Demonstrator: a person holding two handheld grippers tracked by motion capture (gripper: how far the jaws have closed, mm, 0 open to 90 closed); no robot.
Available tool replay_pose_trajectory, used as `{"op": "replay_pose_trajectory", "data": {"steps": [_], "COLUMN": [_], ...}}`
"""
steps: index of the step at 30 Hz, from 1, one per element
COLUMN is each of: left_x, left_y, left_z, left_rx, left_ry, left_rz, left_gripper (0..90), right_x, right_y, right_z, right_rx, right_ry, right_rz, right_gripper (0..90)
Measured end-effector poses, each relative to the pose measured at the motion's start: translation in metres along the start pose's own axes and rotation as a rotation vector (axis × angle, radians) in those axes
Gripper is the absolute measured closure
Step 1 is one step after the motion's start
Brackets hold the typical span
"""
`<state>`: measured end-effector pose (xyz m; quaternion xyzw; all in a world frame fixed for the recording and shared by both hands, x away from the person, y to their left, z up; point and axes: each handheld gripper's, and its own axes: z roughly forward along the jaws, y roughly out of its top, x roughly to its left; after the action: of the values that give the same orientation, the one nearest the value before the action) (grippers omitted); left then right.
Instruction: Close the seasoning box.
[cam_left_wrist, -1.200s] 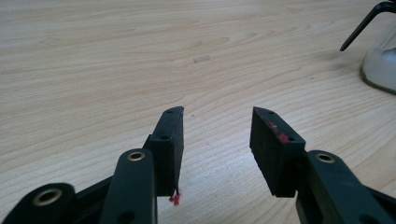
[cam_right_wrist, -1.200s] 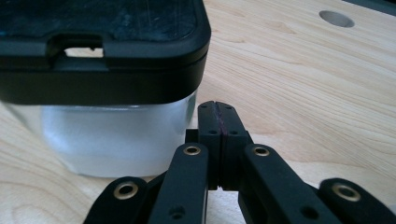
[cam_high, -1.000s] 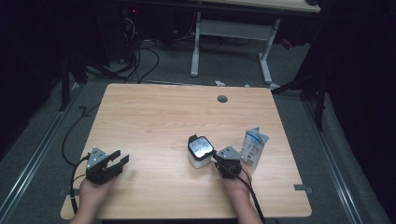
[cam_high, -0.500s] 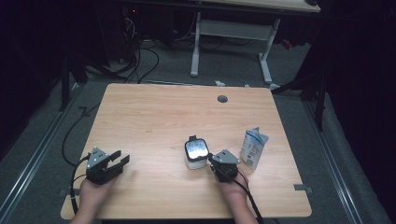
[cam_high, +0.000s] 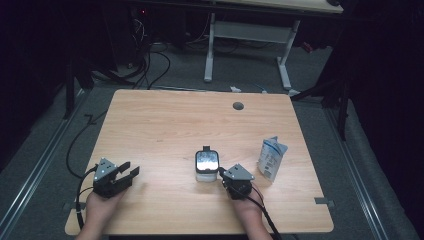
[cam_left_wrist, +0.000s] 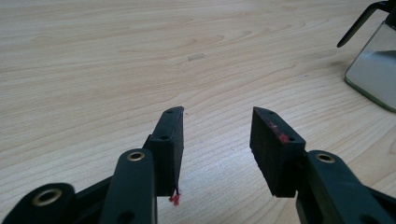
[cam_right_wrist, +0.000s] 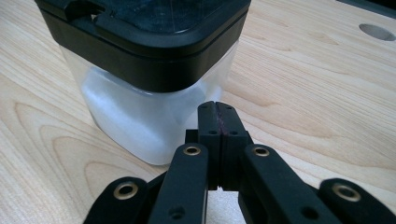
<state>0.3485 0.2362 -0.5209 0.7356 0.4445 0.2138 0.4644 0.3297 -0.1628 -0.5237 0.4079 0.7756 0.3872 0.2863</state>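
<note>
A square frosted-plastic container with a black lid, holding something white, stands on the light wooden table near the middle of its near half. The right gripper sits at the container's near right corner, its jaws clenched flat against each other with nothing between them. In the right gripper view the closed tips lie low against the container's pale side wall, right up at it; whether they actually press on it cannot be told. The container rises above and to the left of the tips there, with the black lid well over them.

The left gripper rests at the near left of the table, well apart from the container, in the person's left hand. Its jaws are released, with bare wood showing through the gap in the left gripper view, and the container shows at the far right edge of that view.

A white and blue pouch standing upright is to the right of the container, just beyond the right gripper. A round grey cable hole lies farther back on the table.
</note>
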Motion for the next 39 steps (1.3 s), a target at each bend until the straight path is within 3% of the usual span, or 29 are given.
{"op": "replay_pose_trajectory", "data": {"steps": [15,23,30,33,36,39], "left_x": [0.000,-0.007,-0.018,-0.023,-0.025,-0.027], "left_y": [0.000,0.001,0.000,0.000,0.000,-0.001], "left_z": [-0.001,-0.003,-0.001,-0.001,0.000,0.002], "left_rx": [-0.003,-0.011,-0.003,-0.002,0.008,0.012], "left_ry": [-0.004,-0.024,-0.043,-0.047,-0.050,-0.050], "left_rz": [-0.001,0.005,0.015,0.023,0.016,0.015], "left_gripper": [54.9,54.9,54.8,54.3,54.2,54.2], "right_x": [0.000,-0.026,-0.058,-0.065,-0.069,-0.070], "right_y": [0.000,-0.016,-0.040,-0.051,-0.060,-0.060], "right_z": [-0.008,-0.031,-0.059,-0.071,-0.081,-0.086], "right_rx": [-0.011,0.001,0.013,0.002,-0.017,-0.031], "right_ry": [-0.001,-0.053,-0.099,-0.118,-0.118,-0.129], "right_rz": [-0.011,0.025,0.112,0.128,0.173,0.167], "right_gripper": [88.7,83.5,77.0,71.0,67.4,66.6]}}
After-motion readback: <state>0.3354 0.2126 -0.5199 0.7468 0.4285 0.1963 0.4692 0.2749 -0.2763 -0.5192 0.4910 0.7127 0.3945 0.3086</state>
